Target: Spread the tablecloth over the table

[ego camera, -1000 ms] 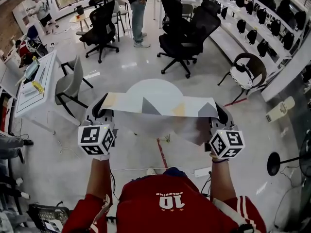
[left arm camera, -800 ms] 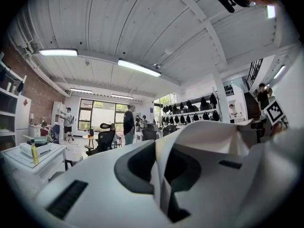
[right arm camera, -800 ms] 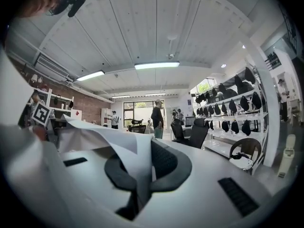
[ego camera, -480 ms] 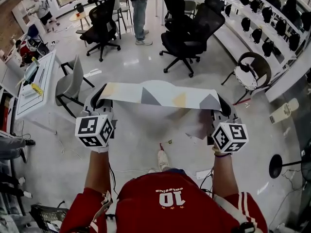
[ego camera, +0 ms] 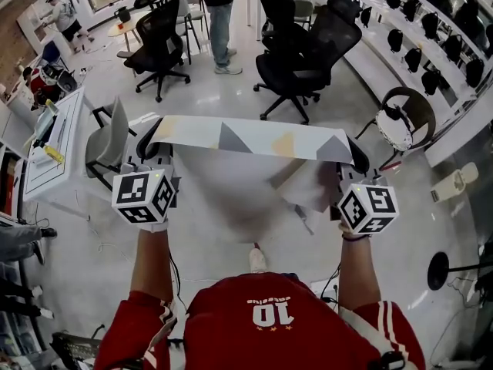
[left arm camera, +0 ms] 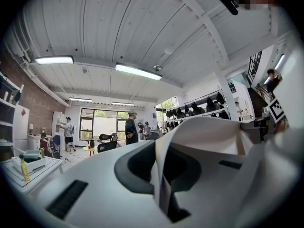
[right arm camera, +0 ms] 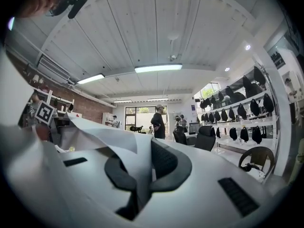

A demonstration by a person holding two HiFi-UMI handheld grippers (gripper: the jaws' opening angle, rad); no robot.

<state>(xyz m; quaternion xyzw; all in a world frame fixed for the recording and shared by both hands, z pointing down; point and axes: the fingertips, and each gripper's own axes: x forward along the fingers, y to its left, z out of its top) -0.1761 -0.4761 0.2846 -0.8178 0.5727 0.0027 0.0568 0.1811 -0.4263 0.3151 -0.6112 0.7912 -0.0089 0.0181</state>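
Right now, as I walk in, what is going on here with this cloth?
A person holds a gripper in each hand. The fingers of the left gripper and of the right gripper are each shut on one end of the tablecloth. The tablecloth hangs stretched between them in the air, in front of the person. It does not lie on a table yet.

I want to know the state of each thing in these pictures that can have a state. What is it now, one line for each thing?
tablecloth: held in the air, its top edge pulled straight between both claws, loose cloth hanging near the right one; not laid on any table.
left claw: shut on one end of the tablecloth's edge.
right claw: shut on the other end.
black office chairs: upright, empty.
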